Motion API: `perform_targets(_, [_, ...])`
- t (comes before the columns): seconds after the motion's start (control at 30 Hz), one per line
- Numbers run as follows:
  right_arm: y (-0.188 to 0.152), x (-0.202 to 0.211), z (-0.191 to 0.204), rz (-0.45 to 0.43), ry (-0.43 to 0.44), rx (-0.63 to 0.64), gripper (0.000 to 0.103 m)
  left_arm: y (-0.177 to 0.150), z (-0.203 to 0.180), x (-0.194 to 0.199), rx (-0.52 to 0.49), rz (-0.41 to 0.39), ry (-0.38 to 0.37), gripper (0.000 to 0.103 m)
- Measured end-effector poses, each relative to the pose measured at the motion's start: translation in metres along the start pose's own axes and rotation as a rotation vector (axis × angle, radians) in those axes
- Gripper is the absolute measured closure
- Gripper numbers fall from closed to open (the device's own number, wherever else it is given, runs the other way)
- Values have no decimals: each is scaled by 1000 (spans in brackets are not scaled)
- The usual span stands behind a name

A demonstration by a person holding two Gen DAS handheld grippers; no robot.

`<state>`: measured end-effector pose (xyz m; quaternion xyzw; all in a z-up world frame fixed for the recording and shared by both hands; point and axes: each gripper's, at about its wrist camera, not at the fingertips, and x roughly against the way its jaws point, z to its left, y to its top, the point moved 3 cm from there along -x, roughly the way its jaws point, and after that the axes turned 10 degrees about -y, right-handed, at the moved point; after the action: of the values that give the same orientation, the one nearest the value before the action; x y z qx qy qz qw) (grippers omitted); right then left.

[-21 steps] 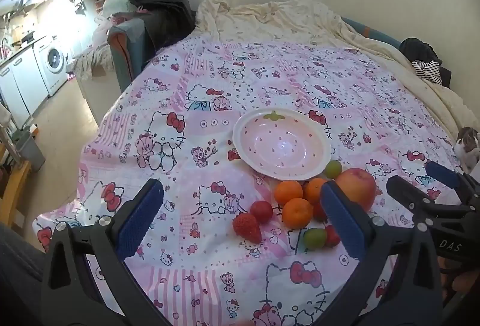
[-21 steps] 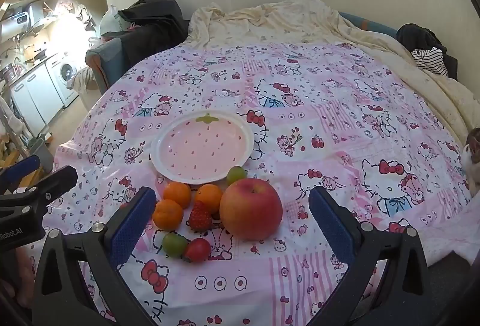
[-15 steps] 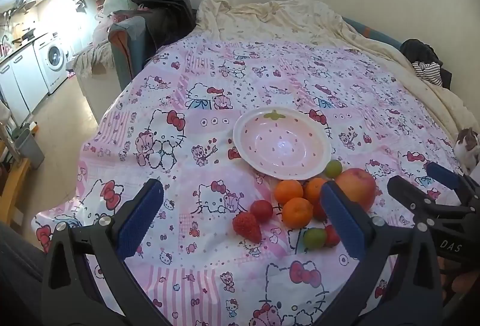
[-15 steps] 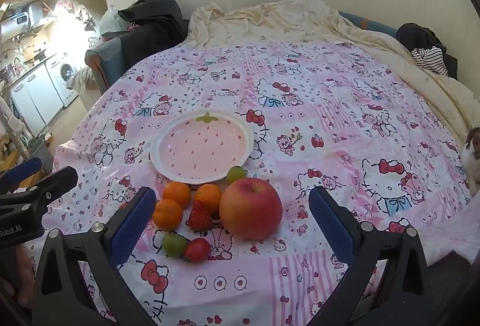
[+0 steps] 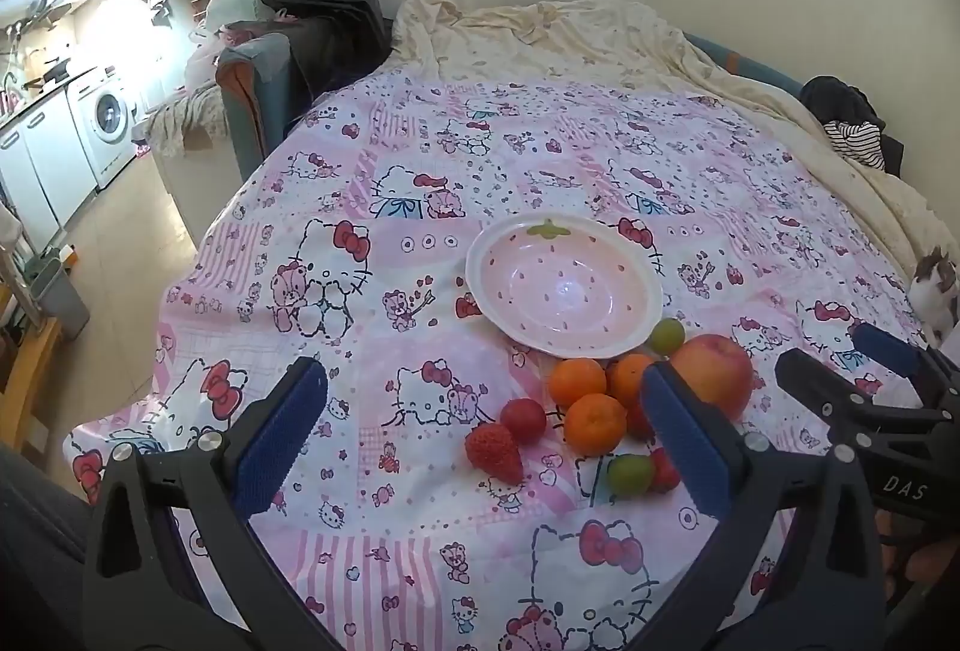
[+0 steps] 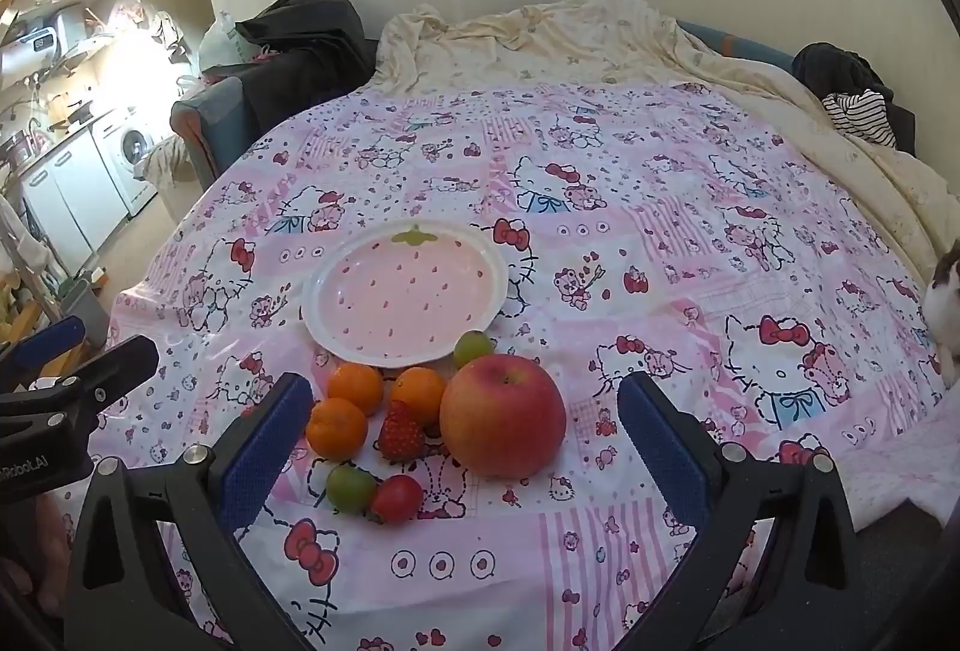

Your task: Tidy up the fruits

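A pink strawberry-patterned plate (image 5: pixel 510 318) (image 6: pixel 315 318) sits empty on the pink cartoon-print sheet. Just in front of it lies a cluster of fruit: a big red apple (image 6: pixel 503 416) (image 5: pixel 714 374), three oranges (image 6: pixel 355 387) (image 5: pixel 577 381), strawberries (image 5: pixel 493 450) (image 6: pixel 400 432), small green fruits (image 6: pixel 350 486) (image 5: pixel 630 473) and small red ones (image 6: pixel 396 498) (image 5: pixel 523 418). My left gripper (image 5: pixel 483 420) hovers open above the sheet, left of the pile. My right gripper (image 6: pixel 462 420) is open too, held near and above the pile with the apple showing between its fingers, nothing held.
A cream blanket (image 6: pixel 600 39) is bunched along the far side of the bed. Dark clothes and a striped garment (image 6: pixel 855 108) lie at the right. A chair piled with dark fabric (image 5: pixel 312 27) stands at the bed's left corner, with a kitchen and washing machine (image 5: pixel 108 120) beyond.
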<state>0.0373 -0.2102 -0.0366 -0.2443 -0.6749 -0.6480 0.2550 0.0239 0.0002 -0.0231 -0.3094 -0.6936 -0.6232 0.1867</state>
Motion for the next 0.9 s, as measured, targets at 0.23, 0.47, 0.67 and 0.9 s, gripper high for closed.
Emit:
perform_targets(0.23, [-1,0,2,3,0,0,0,1,0,0,4,-1,-1,0])
perform_targets(0.47, [-2,-1,1,7,0,-5,0,1,1,1,2,-1,0,0])
perform_targets(0.67, [-2,-1,1,8,1,-4,0,1,1,1,3,-1,-1,0])
perform_targets(0.9, [-2,0,2,6,3,-9,0,1,1,0,4,0,-3,0])
